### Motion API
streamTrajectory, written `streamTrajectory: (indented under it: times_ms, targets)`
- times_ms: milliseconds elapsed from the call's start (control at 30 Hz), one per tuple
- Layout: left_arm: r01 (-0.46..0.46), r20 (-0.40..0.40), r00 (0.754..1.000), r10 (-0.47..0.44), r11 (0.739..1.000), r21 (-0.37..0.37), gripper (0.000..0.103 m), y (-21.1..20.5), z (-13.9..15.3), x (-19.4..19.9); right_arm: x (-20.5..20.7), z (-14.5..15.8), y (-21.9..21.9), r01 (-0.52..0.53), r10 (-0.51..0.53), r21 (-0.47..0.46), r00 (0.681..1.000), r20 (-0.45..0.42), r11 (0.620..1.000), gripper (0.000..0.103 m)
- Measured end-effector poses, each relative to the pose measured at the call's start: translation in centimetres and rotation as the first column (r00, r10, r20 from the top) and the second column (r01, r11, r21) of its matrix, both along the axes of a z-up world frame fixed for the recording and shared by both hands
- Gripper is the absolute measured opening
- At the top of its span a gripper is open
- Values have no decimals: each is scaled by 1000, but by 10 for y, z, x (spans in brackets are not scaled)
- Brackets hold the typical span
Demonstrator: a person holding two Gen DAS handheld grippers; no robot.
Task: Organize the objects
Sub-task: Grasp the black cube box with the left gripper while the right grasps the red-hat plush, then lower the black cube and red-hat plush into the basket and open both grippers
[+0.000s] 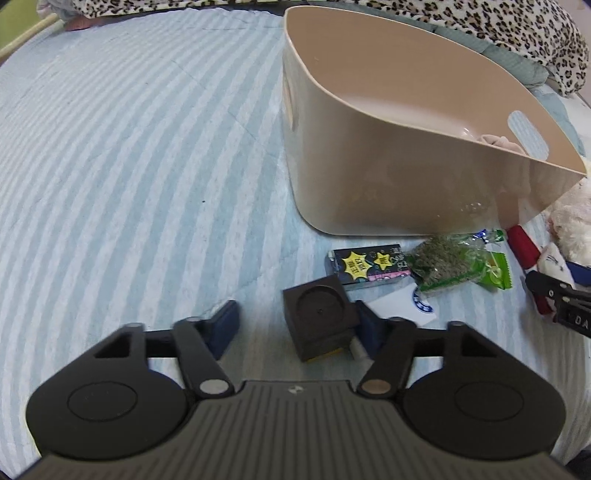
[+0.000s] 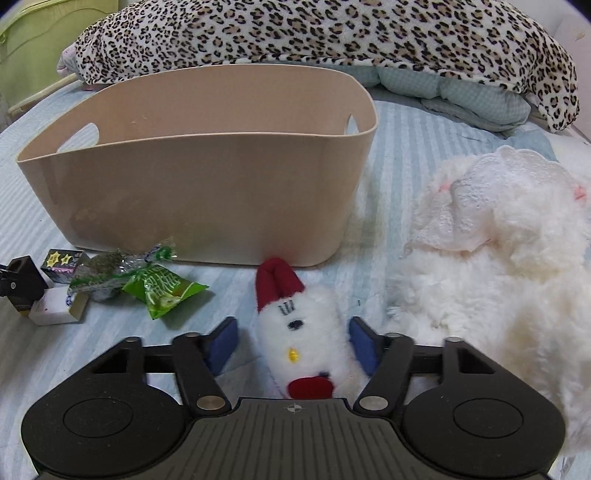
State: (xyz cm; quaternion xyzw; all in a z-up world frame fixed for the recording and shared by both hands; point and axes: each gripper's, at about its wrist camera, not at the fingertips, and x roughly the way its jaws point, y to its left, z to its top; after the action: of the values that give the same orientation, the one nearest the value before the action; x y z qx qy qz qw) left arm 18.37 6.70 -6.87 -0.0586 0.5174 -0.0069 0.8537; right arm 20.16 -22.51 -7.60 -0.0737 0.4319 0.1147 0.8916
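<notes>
A beige plastic basket [image 1: 369,177] stands on the striped bed, also in the right wrist view [image 2: 207,192]. My left gripper [image 1: 295,325] is open; a dark brown cube [image 1: 319,317] sits between its fingers, against the right pad. Beyond it lie a black star-printed box [image 1: 364,266] and green snack packets [image 1: 458,262]. My right gripper [image 2: 293,345] is open around a small white plush toy with red ears [image 2: 303,332], pads apart from it. The cube [image 2: 22,284], box [image 2: 61,264] and packets [image 2: 147,284] lie at the left of the right view.
A large white fluffy plush [image 2: 498,266] lies right of the basket. A leopard-print blanket [image 2: 332,33] and blue quilt [image 2: 461,92] lie behind. A white card box [image 2: 55,310] sits by the cube. Some pale item lies inside the basket [image 1: 495,142].
</notes>
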Motion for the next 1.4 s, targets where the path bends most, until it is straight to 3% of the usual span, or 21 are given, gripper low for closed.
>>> streamTrajectory:
  times_ms: [167, 533, 867, 1167, 1400]
  targets:
    - [47, 9, 999, -47, 999, -2, 36, -4, 6, -1, -4, 3, -8, 4, -4, 26, 1000, -5, 1000, 41]
    - [48, 48, 998, -48, 999, -10, 35, 0, 24, -17, -32, 27, -5, -14, 7, 132, 999, 48, 991, 37]
    - [68, 158, 986, -62, 997, -32, 35, -1, 64, -30, -54, 74, -6, -38, 6, 194, 986, 164, 980, 37]
    - [100, 293, 952, -86, 994, -33, 35, -12, 117, -27, -48, 119, -1, -73, 2, 238, 958, 287, 969, 37]
    - [123, 384, 918, -95, 991, -48, 35, -26, 149, -9, -22, 134, 8, -79, -13, 261, 944, 331, 962, 37]
